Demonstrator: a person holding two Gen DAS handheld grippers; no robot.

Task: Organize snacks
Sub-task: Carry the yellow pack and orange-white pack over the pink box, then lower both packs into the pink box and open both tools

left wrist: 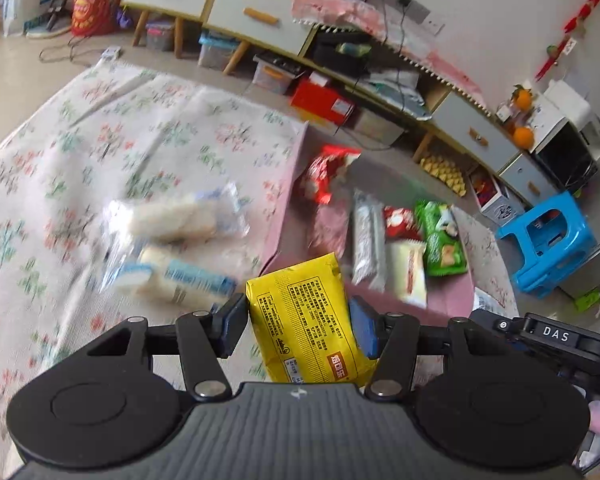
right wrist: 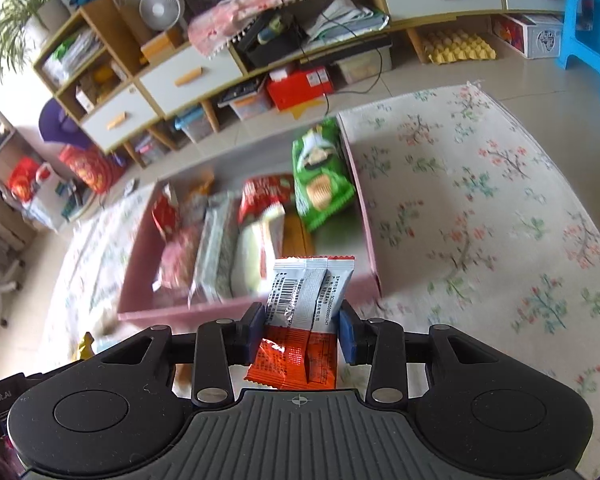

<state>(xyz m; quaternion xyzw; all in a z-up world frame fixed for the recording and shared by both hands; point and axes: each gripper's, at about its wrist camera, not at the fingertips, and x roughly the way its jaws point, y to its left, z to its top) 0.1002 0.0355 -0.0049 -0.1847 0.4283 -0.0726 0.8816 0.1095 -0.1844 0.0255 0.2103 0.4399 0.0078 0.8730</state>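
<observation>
The left claw (left wrist: 298,326) grips one yellow packet (left wrist: 306,320); the right claw (right wrist: 303,330) grips one orange-and-white packet (right wrist: 306,320). Both hang above the pink box (right wrist: 180,312), which holds about six snacks, on a flowered rug (right wrist: 480,200); two pale packets (left wrist: 172,240) lie on the rug.

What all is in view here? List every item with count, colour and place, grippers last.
yellow snack packet: one, yellow with red print, clamped in the left gripper.
orange-and-white snack packet: one, clamped in the right gripper.
pink box: one, pink, on the floral rug, holding snacks.
green biscuit bag: one, green, at the box's far right corner in the right wrist view.
other packets in the box: several, red, silver, cream; blurred.
clear-wrapped white snacks: two, on the rug left of the box.
floral rug: one, cream with flowers, on the floor.
blue stool: one, beside the rug.
left gripper: black, blue pads, shut on the packet.
right gripper: same, shut on its packet.
</observation>
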